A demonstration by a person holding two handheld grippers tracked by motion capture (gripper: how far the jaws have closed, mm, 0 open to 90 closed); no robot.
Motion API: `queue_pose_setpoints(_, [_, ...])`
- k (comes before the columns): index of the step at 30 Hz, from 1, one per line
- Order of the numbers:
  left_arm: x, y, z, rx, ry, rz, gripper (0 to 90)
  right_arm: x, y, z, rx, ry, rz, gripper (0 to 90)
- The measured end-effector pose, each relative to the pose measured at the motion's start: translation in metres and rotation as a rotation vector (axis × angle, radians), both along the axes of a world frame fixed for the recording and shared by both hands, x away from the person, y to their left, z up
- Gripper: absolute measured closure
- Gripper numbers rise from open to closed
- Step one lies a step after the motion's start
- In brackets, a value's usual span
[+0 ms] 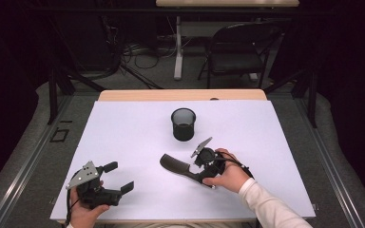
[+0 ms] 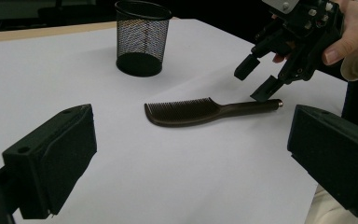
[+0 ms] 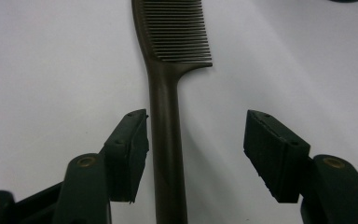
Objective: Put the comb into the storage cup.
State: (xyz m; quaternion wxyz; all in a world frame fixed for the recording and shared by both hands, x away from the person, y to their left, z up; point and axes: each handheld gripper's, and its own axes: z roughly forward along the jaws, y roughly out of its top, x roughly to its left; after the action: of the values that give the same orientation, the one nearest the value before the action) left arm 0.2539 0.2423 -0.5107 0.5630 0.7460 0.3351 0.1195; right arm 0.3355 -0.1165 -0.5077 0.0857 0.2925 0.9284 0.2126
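A dark brown comb (image 1: 175,165) lies flat on the white sheet (image 1: 123,133), teeth end to the left and handle toward the person's right hand. In the right gripper view, my right gripper (image 3: 196,121) stands open astride the comb's handle (image 3: 167,140), which runs close beside the left jaw with a wide gap to the right jaw. The left gripper view shows the comb (image 2: 186,112) with the right gripper (image 2: 255,81) tilted down over the handle's end. My left gripper (image 1: 120,176) rests near the front left of the sheet, open with nothing between its jaws.
A black mesh cup (image 1: 183,124) stands upright behind the comb at mid-table, also in the left gripper view (image 2: 142,39). The wooden table edge (image 1: 180,95) shows beyond the sheet. A folding chair (image 1: 237,50) and cables sit on the floor farther back.
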Motion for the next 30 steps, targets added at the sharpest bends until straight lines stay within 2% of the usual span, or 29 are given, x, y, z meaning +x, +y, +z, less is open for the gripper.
queue_pose_setpoints(4, [0.000,0.000,0.000,0.005,0.002,0.005,1.3,0.000,0.002,-0.001,-0.024,0.001,0.013,44.6])
queue_pose_setpoints(6, [0.000,-0.001,0.000,0.006,0.002,0.005,1.4,0.001,0.002,-0.001,-0.027,0.019,0.026,48.1])
queue_pose_setpoints(13, [0.000,0.000,0.000,0.004,0.003,0.004,1.4,0.001,0.007,0.000,-0.074,0.036,0.042,51.5])
queue_pose_setpoints(16, [0.000,-0.001,0.000,0.004,0.006,0.003,1.4,0.001,0.008,0.000,-0.085,0.039,0.051,51.7])
queue_pose_setpoints(19, [0.000,0.000,0.000,0.003,0.009,-0.010,1.5,0.002,0.010,-0.001,-0.094,0.060,0.054,52.0])
queue_pose_setpoints(21, [0.000,0.000,0.000,0.004,0.008,0.002,1.6,0.002,0.010,-0.002,-0.115,0.059,0.059,51.2])
queue_pose_setpoints(26, [0.000,0.000,0.000,0.001,0.010,0.005,1.8,0.005,0.011,-0.001,-0.135,0.077,0.030,49.7])
queue_pose_setpoints(30, [0.000,0.000,-0.001,0.002,0.011,0.002,1.9,0.007,0.011,-0.001,-0.154,0.067,0.034,47.4])
